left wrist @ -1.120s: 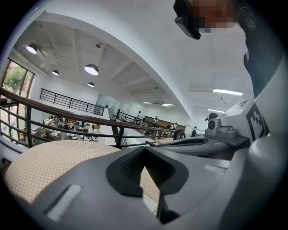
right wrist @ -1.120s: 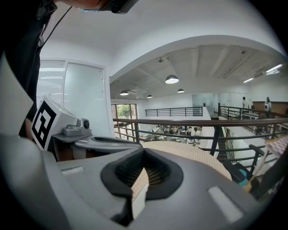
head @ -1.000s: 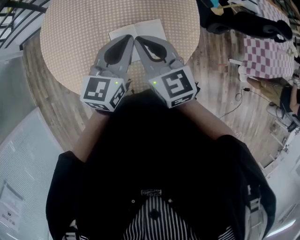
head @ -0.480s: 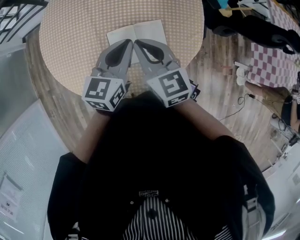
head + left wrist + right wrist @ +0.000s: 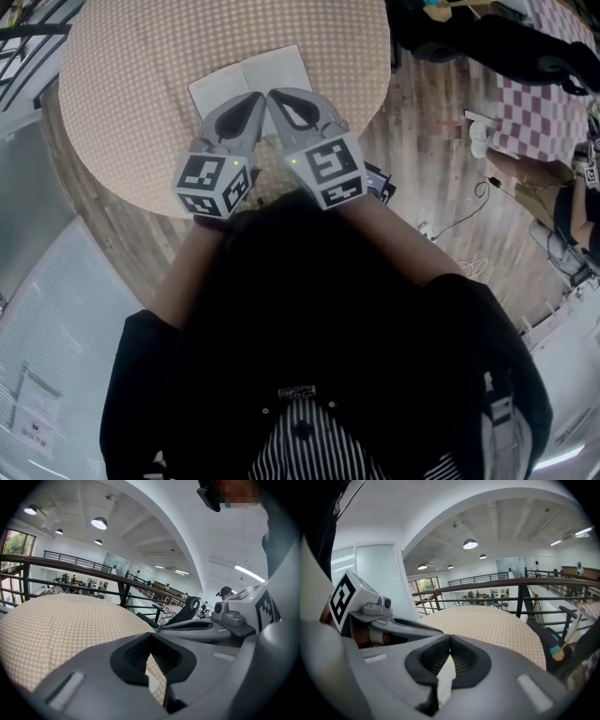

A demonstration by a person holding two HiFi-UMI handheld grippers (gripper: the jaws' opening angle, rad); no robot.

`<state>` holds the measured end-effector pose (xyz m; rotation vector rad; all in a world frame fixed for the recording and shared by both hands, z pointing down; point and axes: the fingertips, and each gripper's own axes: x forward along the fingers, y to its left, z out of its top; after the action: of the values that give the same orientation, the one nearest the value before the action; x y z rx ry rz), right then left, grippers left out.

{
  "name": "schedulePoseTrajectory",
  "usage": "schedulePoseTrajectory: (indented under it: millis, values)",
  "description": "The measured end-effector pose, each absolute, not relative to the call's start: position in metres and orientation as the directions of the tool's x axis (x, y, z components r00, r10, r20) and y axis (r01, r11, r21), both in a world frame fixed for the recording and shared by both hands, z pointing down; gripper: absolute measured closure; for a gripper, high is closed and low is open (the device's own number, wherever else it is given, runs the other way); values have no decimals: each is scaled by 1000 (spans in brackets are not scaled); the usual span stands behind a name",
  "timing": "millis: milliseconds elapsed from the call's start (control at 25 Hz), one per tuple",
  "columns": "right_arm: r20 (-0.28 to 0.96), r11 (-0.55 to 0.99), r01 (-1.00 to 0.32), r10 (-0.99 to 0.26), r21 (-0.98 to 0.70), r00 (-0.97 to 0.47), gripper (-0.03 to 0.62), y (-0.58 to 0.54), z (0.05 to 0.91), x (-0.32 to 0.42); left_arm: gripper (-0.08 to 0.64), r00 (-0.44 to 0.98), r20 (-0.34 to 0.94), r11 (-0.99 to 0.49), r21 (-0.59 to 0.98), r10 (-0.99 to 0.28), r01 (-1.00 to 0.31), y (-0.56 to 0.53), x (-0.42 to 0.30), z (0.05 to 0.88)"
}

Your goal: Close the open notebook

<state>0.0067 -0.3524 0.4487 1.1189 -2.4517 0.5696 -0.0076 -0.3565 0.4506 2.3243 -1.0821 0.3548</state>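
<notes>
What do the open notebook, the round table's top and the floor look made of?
Open notebook: paper, with matte off-white pages and a centre fold; the cover is hidden.
Round table top: probably cloth or a printed covering, matte beige with a fine regular check.
Floor: wood or wood-look planks with grey-brown streaky grain; I cannot tell which.

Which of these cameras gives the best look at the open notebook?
The head view: the open notebook lies spread on the round table, its near edge under the left gripper and right gripper. Each gripper view shows only a pale sliver below its shut jaws, probably a page.
</notes>
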Motion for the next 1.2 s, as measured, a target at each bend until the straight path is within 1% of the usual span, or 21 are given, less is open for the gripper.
schedulePoseTrajectory:
  millis: [240,360,400,520,720,1000,1200]
  values:
    - [615,561,-803,-567,-199,-548,589,-345,507,35,554,613,517,-498,360,-598,-789,-352,19,497]
    - [672,537,-814,-520,-223,-527,580,-339,537,49,554,609,553,-496,360,-569,-790,-348,26,521]
    - [692,521,-818,-498,-242,-523,543,-338,548,55,554,612,564,-496,367,-555,-787,-347,28,528]
    - [747,463,-839,-441,-285,-497,510,-340,585,71,554,614,594,-498,374,-519,-782,-349,32,548]
    - [821,359,-872,-345,-332,-455,405,-341,646,83,554,584,656,-474,367,-478,-800,-354,34,581]
    - [868,294,-889,-253,-352,-427,369,-339,689,91,554,557,709,-463,355,-432,-812,-354,28,615]
    - [876,228,-892,-209,-389,-435,347,-334,705,97,555,539,734,-469,337,-413,-817,-353,21,632]
